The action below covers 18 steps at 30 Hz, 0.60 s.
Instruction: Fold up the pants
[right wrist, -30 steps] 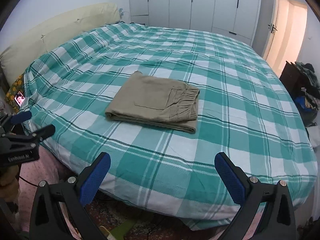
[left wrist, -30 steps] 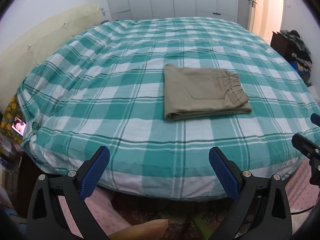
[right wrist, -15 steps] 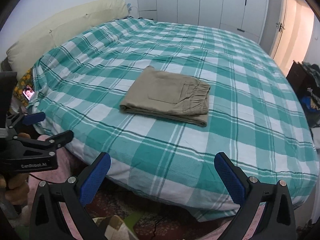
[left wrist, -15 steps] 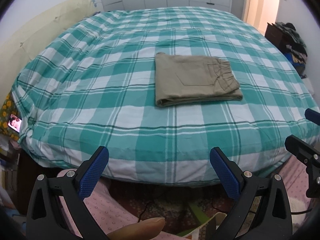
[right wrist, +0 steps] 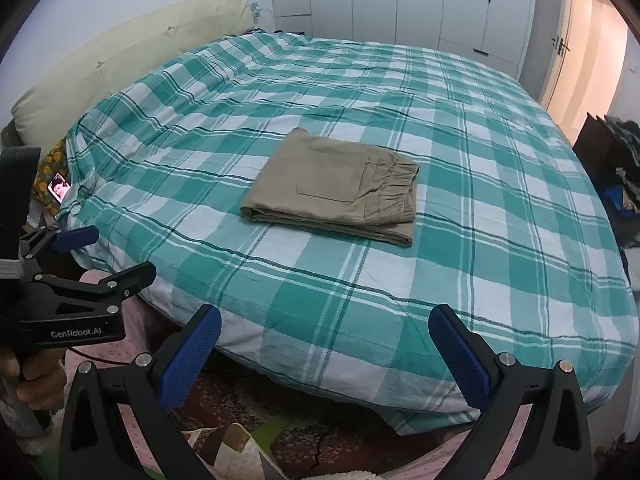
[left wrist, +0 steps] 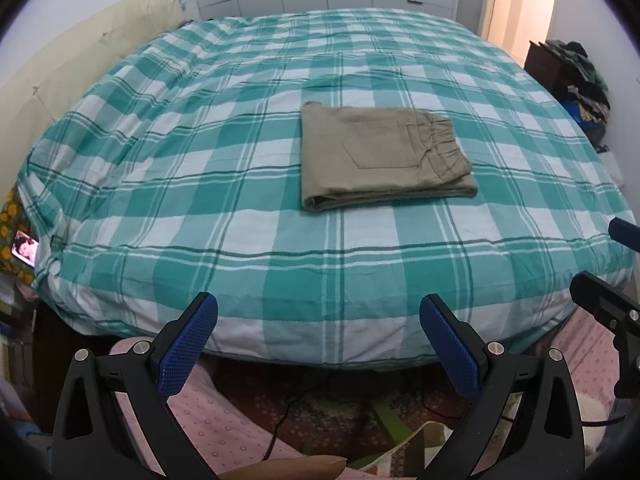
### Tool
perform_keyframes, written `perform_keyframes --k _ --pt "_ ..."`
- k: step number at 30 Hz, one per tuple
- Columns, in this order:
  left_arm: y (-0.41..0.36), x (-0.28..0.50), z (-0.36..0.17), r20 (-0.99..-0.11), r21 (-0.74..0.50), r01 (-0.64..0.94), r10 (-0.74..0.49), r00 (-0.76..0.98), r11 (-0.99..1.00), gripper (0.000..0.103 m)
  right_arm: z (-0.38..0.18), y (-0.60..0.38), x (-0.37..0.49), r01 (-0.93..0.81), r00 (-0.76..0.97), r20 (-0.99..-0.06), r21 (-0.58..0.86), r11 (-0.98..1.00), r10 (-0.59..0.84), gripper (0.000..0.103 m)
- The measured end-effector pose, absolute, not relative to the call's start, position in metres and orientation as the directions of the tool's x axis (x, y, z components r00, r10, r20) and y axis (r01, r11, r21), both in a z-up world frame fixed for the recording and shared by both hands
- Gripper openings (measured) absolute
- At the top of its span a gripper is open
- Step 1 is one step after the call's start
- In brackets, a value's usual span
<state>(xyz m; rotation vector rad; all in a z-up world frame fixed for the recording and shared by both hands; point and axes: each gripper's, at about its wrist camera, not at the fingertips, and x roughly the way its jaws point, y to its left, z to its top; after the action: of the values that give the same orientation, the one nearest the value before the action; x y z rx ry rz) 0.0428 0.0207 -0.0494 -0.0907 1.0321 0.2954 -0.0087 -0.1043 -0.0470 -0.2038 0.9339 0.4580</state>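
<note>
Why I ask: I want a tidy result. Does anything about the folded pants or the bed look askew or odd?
Nothing stands out. The pants lie flat as a compact rectangle on the checked bedspread, edges roughly aligned. Both hand-held grippers, left and right, are open and clear of the bed.

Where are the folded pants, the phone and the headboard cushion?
Folded pants (left wrist: pixel 376 152), left wrist view, on the back pocket.
Phone (left wrist: pixel 26 247), left wrist view, on its lit screen.
Headboard cushion (right wrist: pixel 120 64), right wrist view, on its front.
</note>
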Motion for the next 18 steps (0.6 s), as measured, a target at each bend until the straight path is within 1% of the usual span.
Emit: perform_keyframes --k 18 --pt "0.0159 0.0452 -0.0516 -0.861 0.069 -0.273 0.195 0.470 0.960 0.101 -0.0501 -0.1094 -0.0092 -0.437 0.514 -0.817 0.012 0.900 0.260 0.102"
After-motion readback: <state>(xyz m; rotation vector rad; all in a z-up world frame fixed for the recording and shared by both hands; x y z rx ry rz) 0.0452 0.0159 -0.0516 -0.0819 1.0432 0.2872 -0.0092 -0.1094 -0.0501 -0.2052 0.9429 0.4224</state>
